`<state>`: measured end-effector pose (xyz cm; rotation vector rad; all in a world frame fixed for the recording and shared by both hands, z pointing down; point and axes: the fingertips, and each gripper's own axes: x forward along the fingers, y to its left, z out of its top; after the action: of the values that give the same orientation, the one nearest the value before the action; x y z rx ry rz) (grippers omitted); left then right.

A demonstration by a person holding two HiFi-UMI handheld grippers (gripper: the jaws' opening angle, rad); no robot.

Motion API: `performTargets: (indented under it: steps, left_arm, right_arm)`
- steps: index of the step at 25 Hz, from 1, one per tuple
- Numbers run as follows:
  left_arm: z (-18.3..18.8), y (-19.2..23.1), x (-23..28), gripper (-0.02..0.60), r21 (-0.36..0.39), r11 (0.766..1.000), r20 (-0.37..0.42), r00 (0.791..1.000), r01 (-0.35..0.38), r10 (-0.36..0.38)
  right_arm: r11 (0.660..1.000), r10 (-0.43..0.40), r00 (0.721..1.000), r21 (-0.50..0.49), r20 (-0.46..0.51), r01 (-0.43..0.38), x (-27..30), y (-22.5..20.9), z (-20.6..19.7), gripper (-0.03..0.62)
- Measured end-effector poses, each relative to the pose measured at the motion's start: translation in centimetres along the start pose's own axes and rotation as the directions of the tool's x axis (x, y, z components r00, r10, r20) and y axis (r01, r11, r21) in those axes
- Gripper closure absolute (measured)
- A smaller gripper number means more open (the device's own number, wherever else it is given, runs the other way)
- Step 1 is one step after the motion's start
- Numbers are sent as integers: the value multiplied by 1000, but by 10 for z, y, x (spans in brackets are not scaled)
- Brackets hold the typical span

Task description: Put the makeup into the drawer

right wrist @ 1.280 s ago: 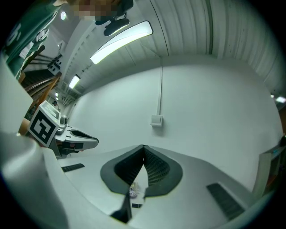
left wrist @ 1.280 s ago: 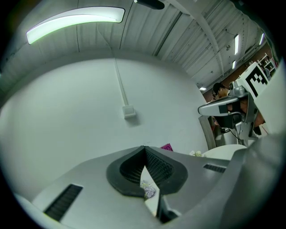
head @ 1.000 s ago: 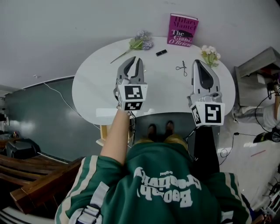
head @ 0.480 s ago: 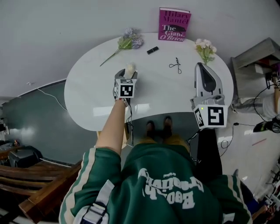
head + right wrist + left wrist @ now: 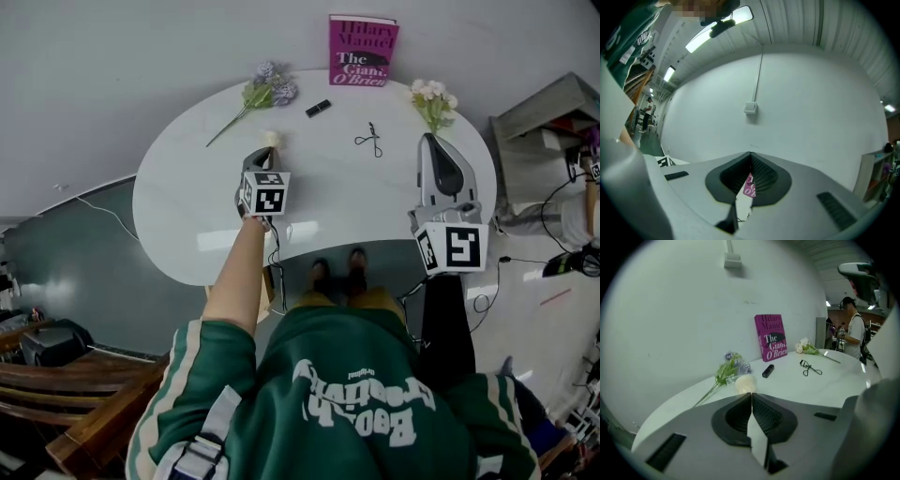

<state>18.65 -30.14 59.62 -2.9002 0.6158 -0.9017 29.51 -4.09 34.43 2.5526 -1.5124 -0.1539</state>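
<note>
A round cream makeup puff (image 5: 272, 139) lies on the white table (image 5: 187, 206), left of centre. My left gripper (image 5: 265, 154) is low over the table with its tips right against the puff (image 5: 745, 383). Its jaws have just been closing and now meet; nothing shows between the pads, and whether they pinch the puff's edge I cannot tell. A black lipstick (image 5: 318, 108) and an eyelash curler (image 5: 368, 140) lie farther back. My right gripper (image 5: 430, 141) hovers at the table's right, shut and empty. No drawer is in sight.
A magenta book (image 5: 361, 52) leans on the wall behind the table. A purple flower sprig (image 5: 262, 92) lies back left, white flowers (image 5: 431, 98) back right. A person (image 5: 855, 333) stands far off to the right.
My left gripper has dropped to the table at the puff; its jaws stood apart around the puff half a second ago and are now together. The right gripper shifted slightly.
</note>
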Motion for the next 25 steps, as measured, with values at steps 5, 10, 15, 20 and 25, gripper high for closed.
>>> performTargets:
  steps: [5, 10, 15, 20, 25]
  left_arm:
    - [84, -10, -52, 561, 75, 997, 212, 977, -1, -15]
    - [160, -27, -113, 563, 121, 993, 392, 919, 4, -51]
    - [218, -40, -172, 562, 140, 990, 544, 837, -16, -63]
    - [234, -51, -199, 561, 128, 992, 597, 800, -19, -62]
    - [237, -51, -212, 562, 122, 992, 622, 781, -24, -58]
  right_arm:
    - [1000, 13, 999, -3, 44, -13, 6, 6, 15, 586]
    - [1000, 17, 997, -2, 80, -17, 8, 8, 29, 585]
    - [1000, 4, 990, -11, 138, -3, 10, 6, 52, 586]
    - [1000, -8, 987, -10, 159, 10, 11, 4, 57, 586]
    - [999, 30, 986, -20, 163, -27, 13, 10, 60, 586]
